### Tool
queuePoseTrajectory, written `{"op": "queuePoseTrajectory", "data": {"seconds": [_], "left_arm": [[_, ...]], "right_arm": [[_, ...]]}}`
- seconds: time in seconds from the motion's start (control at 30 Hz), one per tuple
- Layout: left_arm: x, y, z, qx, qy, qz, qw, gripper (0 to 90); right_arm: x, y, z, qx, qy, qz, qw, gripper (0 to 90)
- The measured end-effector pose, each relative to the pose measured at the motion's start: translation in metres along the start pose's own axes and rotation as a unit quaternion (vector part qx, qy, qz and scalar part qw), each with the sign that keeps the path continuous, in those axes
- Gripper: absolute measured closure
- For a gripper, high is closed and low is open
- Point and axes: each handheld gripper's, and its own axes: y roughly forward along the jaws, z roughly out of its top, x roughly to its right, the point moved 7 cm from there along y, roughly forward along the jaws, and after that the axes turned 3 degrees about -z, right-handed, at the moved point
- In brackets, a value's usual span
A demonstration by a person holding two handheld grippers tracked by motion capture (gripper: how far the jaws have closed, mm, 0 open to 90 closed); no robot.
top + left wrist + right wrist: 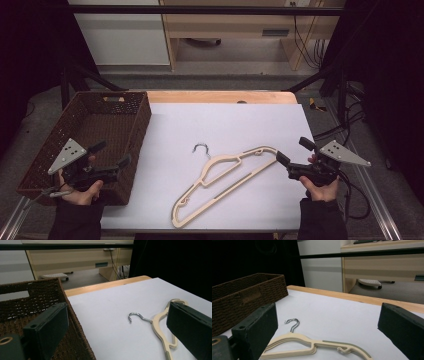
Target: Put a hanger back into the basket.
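Observation:
A cream plastic hanger with a metal hook lies flat on the white table top, running from near the front edge up to the right. My left gripper is open over the front right part of the brown wicker basket, left of the hanger. My right gripper is open at the table's right edge, its jaws close to the hanger's right end, with nothing between them. The hanger lies ahead of the left jaws, and the hanger sits low between the right jaws.
The basket stands on the table's left side with nothing visible inside. A wooden strip borders the table's far edge. Beyond it are a light wooden desk, cables and a dark frame.

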Motion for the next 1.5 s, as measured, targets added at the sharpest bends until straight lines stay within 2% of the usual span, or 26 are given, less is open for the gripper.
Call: {"op": "queuePoseTrajectory", "data": {"seconds": [0.1,0.3,0.43,0.53,0.9,1.07,1.17,1.33,1.47,1.5], "left_arm": [[0.001,0.0,-0.001,-0.001,0.001,-0.001,1.0,3.8],[0.004,0.004,-0.002,-0.004,0.001,-0.005,1.0,4.4],[0.005,0.005,-0.003,-0.008,0.006,-0.006,0.9999,4.3],[0.004,0.006,-0.004,-0.009,0.006,-0.003,0.9999,4.3],[-0.001,0.006,-0.007,-0.016,0.01,0.0,0.9998,4.3],[-0.003,0.003,-0.006,-0.011,0.006,0.005,0.9999,4.3],[-0.004,0.002,-0.005,-0.009,0.006,0.005,0.9999,4.4],[-0.005,0.002,-0.005,-0.01,0.004,0.003,0.9999,4.4],[-0.004,0.003,-0.005,-0.01,0.004,0.002,0.9999,4.4],[-0.004,0.003,-0.005,-0.01,0.004,0.002,0.9999,4.4]], "right_arm": [[-0.001,0.001,0.0,-0.004,0.002,0.005,1.0,4.1],[-0.008,0.011,-0.004,-0.027,-0.017,0.006,0.9995,4.5],[-0.01,0.016,-0.005,-0.036,-0.017,0.009,0.9992,5.8],[-0.018,0.023,-0.004,-0.047,-0.022,0.012,0.9986,6.3],[-0.042,0.052,-0.001,-0.072,-0.037,0.022,0.9965,9.8],[-0.056,0.068,0.002,-0.082,-0.055,0.028,0.9947,11.2],[-0.063,0.078,0.003,-0.086,-0.057,0.028,0.9943,12.2],[-0.071,0.096,0.003,-0.096,-0.06,0.042,0.9927,16.9],[-0.077,0.116,-0.003,-0.117,-0.055,0.053,0.9903,20.5],[-0.077,0.116,-0.003,-0.117,-0.055,0.053,0.9903,20.5]]}}
